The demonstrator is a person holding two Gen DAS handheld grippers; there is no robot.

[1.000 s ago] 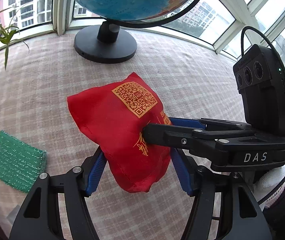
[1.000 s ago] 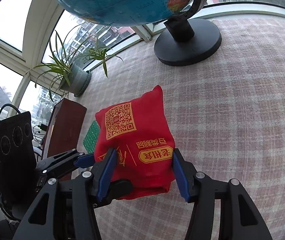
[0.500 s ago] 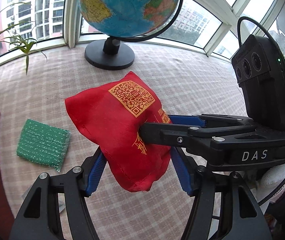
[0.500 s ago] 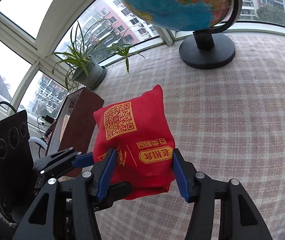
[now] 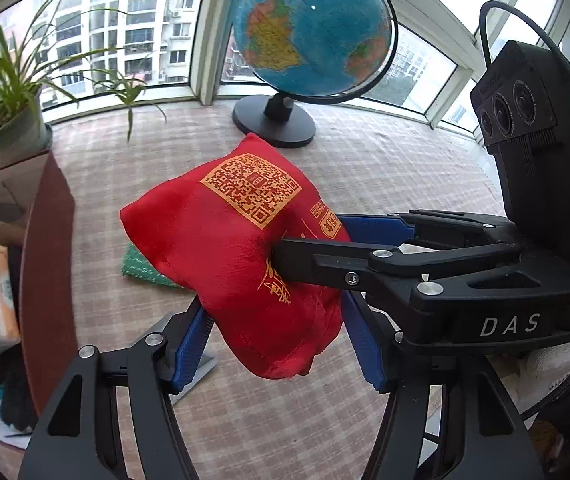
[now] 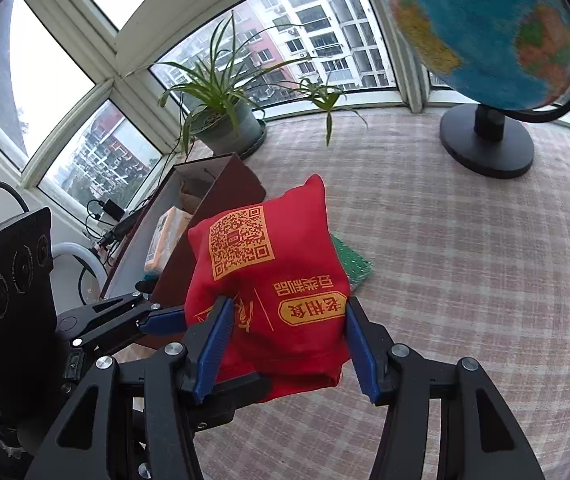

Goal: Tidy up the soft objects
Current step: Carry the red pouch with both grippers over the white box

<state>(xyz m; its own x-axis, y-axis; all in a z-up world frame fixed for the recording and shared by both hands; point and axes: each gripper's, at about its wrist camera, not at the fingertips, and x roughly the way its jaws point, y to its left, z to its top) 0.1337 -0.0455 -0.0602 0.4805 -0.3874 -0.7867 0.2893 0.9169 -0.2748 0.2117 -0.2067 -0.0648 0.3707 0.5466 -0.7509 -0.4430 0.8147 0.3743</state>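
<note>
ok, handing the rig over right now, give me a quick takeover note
Left gripper and right gripper: both shut on the red pouch, held in the air above the checked cloth.
Green scrubbing pad: lies on the cloth, beneath the pouch.
Brown box to the left is open and holds an orange packet.
Done: pouch lifted.
Left: probably box the pouch, then the pad.

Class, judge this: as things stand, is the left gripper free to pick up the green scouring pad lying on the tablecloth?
Probably not: the left gripper is shut on the red bag, which also hangs in front of the green scouring pad.
</note>
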